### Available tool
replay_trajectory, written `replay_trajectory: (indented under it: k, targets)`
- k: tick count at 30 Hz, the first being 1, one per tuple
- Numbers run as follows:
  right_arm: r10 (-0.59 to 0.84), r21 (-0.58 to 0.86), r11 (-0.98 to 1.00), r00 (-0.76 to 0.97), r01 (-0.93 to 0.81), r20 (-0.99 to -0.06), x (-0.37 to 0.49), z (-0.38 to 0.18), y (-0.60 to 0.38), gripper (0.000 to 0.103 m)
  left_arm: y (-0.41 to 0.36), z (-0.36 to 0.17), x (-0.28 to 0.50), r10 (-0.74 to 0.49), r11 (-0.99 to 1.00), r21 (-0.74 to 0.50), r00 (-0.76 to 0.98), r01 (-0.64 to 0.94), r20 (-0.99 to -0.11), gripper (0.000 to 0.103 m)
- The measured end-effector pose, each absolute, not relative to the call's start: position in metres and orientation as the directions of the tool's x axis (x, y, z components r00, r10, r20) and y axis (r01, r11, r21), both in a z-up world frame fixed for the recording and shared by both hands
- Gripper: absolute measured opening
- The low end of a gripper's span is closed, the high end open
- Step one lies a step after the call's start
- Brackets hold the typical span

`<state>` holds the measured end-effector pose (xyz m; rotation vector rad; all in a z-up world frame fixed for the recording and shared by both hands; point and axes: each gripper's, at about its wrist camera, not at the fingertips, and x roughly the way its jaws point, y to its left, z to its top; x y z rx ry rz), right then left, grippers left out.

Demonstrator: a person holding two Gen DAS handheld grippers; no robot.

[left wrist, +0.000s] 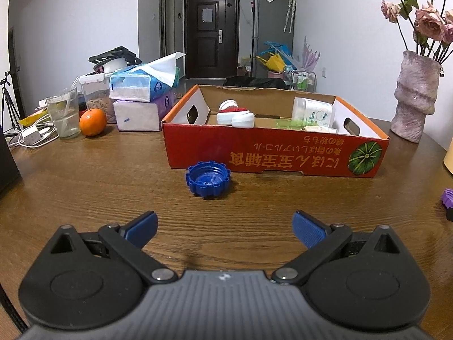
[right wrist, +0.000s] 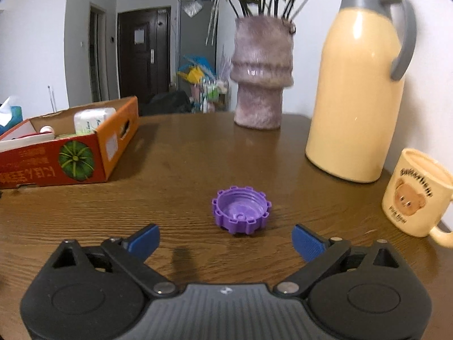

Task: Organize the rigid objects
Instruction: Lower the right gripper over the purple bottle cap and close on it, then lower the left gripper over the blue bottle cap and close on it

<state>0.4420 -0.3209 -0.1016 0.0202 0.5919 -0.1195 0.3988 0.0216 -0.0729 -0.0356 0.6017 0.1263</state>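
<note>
A blue toothed cap (left wrist: 208, 179) lies mouth up on the wooden table, just in front of the red cardboard box (left wrist: 277, 153). My left gripper (left wrist: 225, 219) hovers open a short way before the cap, with nothing between its blue pads. In the right wrist view a purple toothed cap (right wrist: 241, 213) lies mouth up on the table. My right gripper (right wrist: 225, 233) stands open just short of it, pads apart from the cap. The purple cap's edge (left wrist: 448, 197) also peeks in at the right of the left wrist view. The box (right wrist: 56, 161) holds white lids (left wrist: 236, 117) and a white bottle (left wrist: 312, 112).
A pink vase (left wrist: 416, 96) of flowers stands right of the box. A cream thermos jug (right wrist: 359, 93) and a bear mug (right wrist: 416, 195) stand at the far right. Tissue packs (left wrist: 141, 96), an orange (left wrist: 92, 121), a glass (left wrist: 63, 116) and cables sit at the left.
</note>
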Motion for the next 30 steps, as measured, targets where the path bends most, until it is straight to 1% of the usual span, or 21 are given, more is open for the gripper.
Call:
replay_trajectory:
  k: [2, 4, 5, 7, 12, 14, 18, 20, 24, 27, 30]
  targets:
    - [-0.103, -0.002, 0.992, 0.809, 0.125, -0.578, 0.45, -0.105, -0.325, 0.094, 0.022, -0.074, 0.401, 0.11, 0.991, 0.004, 0.814, -0.131, -0.57, 0.103]
    - [-0.096, 0.01, 0.992, 0.799, 0.127, -0.593, 0.457, -0.107, -0.328, 0.086, 0.024, -0.075, 0.405, 0.11, 0.991, 0.001, 0.812, -0.133, -0.573, 0.103]
    - [-0.092, 0.016, 0.992, 0.794, 0.127, -0.601, 0.461, -0.108, -0.329, 0.085, 0.024, -0.076, 0.406, 0.109, 0.991, -0.001, 0.811, -0.133, -0.574, 0.103]
    - [-0.087, 0.025, 0.991, 0.787, 0.129, -0.611, 0.465, -0.11, -0.331, 0.08, 0.026, -0.077, 0.411, 0.107, 0.991, -0.006, 0.809, -0.135, -0.579, 0.103]
    - [-0.087, 0.03, 0.991, 0.787, 0.133, -0.61, 0.471, -0.11, -0.331, 0.079, 0.028, -0.08, 0.426, 0.101, 0.991, -0.011, 0.801, -0.133, -0.59, 0.103]
    - [-0.086, 0.031, 0.991, 0.788, 0.132, -0.61, 0.472, -0.11, -0.331, 0.077, 0.029, -0.082, 0.432, 0.107, 0.99, -0.007, 0.798, -0.138, -0.593, 0.103]
    - [-0.088, 0.028, 0.991, 0.789, 0.131, -0.607, 0.474, -0.11, -0.329, 0.069, 0.032, -0.084, 0.444, 0.115, 0.989, -0.002, 0.793, -0.145, -0.599, 0.103]
    - [-0.09, 0.025, 0.991, 0.789, 0.132, -0.607, 0.476, -0.109, -0.328, 0.067, 0.034, -0.085, 0.449, 0.12, 0.989, 0.0, 0.79, -0.151, -0.601, 0.103]
    - [-0.096, 0.018, 0.991, 0.79, 0.135, -0.605, 0.478, -0.109, -0.328, 0.057, 0.038, -0.087, 0.459, 0.127, 0.987, -0.005, 0.784, -0.163, -0.607, 0.103]
    - [-0.097, 0.018, 0.991, 0.793, 0.135, -0.601, 0.479, -0.108, -0.327, 0.045, 0.042, -0.088, 0.467, 0.131, 0.985, -0.008, 0.778, -0.172, -0.614, 0.103]
    - [-0.097, 0.014, 0.991, 0.793, 0.132, -0.601, 0.48, -0.108, -0.327, 0.045, 0.044, -0.089, 0.474, 0.132, 0.984, -0.01, 0.773, -0.176, -0.62, 0.103]
